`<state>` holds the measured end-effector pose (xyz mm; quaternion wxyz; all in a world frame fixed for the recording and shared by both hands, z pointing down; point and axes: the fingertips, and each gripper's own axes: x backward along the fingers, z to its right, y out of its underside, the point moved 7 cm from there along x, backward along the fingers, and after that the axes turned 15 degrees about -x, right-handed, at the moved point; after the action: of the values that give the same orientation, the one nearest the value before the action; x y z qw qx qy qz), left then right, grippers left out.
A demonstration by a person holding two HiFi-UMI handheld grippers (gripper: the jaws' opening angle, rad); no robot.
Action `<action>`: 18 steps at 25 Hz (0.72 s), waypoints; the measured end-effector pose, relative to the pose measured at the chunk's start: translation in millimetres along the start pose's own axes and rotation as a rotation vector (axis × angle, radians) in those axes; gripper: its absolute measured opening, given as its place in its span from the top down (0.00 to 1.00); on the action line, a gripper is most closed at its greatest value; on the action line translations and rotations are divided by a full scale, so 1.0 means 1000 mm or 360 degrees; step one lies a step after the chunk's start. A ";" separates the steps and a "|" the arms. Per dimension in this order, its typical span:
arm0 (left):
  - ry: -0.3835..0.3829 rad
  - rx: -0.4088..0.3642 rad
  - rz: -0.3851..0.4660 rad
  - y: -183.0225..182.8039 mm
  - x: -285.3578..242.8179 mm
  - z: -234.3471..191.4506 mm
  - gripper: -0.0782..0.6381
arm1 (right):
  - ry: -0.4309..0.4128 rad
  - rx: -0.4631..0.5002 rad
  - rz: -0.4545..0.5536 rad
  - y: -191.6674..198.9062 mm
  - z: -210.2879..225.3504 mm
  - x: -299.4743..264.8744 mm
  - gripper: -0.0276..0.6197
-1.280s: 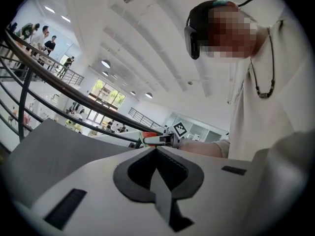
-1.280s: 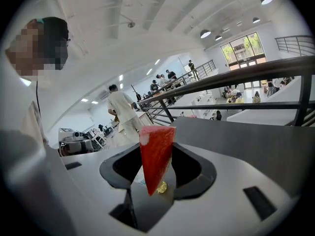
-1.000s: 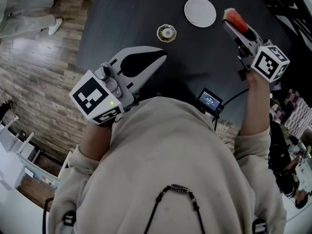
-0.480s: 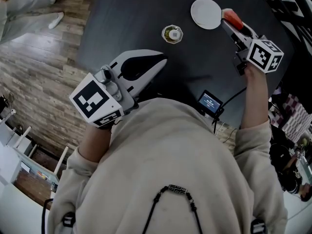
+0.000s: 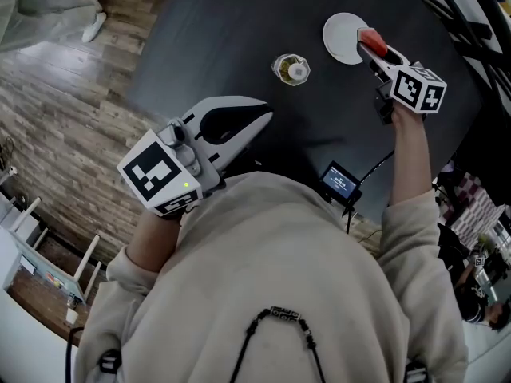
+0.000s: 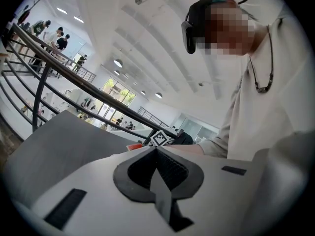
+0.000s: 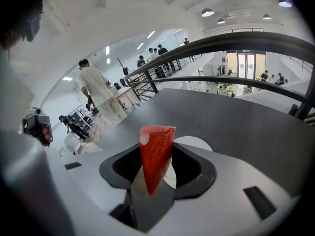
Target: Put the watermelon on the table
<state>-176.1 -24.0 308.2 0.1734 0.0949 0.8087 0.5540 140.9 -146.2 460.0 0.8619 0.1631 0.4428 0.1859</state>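
Observation:
A red wedge of watermelon (image 5: 372, 40) stands point-down between the jaws of my right gripper (image 5: 375, 48), which is shut on it. In the head view the slice hangs over the right edge of a white plate (image 5: 342, 37) on the dark table (image 5: 231, 46). The right gripper view has the watermelon (image 7: 156, 156) filling the gap, with the plate (image 7: 196, 144) just behind it. My left gripper (image 5: 257, 115) hovers near the table's near edge, shut with nothing in it; its jaw tips meet in the left gripper view (image 6: 156, 149).
A small round jar (image 5: 291, 69) with yellowish contents sits left of the plate. A little screen device (image 5: 339, 182) with a cable lies at the table's near edge. Wooden floor (image 5: 64, 110) runs along the left, with a person's legs (image 5: 56, 6) at top left.
My right gripper has sunk and shifted left with the watermelon, from beside the plate to over its right edge. The left gripper has barely moved.

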 end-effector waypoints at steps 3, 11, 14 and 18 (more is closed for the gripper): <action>-0.0013 0.0014 0.0005 0.003 0.002 -0.002 0.88 | 0.0044 -0.0018 -0.0023 0.000 0.010 -0.016 0.66; -0.0049 0.0050 0.0009 0.010 0.011 -0.005 0.88 | 0.0212 -0.0067 -0.0174 0.017 0.035 -0.054 0.66; -0.0066 0.0069 0.0009 0.013 0.013 -0.007 0.88 | 0.0237 -0.0096 -0.0220 0.025 0.043 -0.066 0.66; -0.0081 0.0084 0.0009 0.016 0.016 -0.009 0.88 | 0.0306 -0.0057 -0.0270 0.032 0.050 -0.079 0.66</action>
<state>-194.6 -20.7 323.8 0.1898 0.1157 0.8182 0.5302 133.7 -160.8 558.0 0.8309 0.0910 0.5322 0.1348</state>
